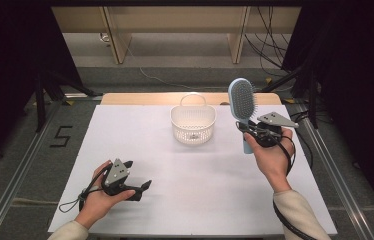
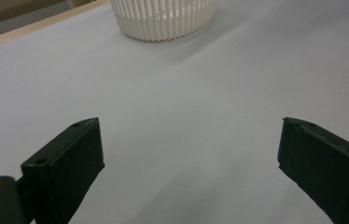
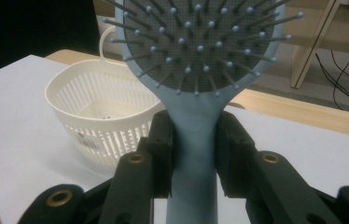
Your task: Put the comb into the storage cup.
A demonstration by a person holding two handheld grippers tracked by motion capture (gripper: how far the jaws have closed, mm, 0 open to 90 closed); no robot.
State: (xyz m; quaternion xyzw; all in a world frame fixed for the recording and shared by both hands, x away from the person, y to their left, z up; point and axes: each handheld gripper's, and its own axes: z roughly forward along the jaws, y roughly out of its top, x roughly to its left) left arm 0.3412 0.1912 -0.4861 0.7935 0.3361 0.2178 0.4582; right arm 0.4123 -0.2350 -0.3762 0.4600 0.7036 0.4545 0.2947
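The right gripper [image 1: 249, 131] pinched the hairbrush [image 1: 242, 102] handle between its jaws, not yet in the basket [image 1: 193, 124] beyond them, while the left gripper [image 1: 137, 175] jaws were spread and empty.

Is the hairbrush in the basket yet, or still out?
Out. The right gripper holds the hairbrush upright by its handle, beside the basket.
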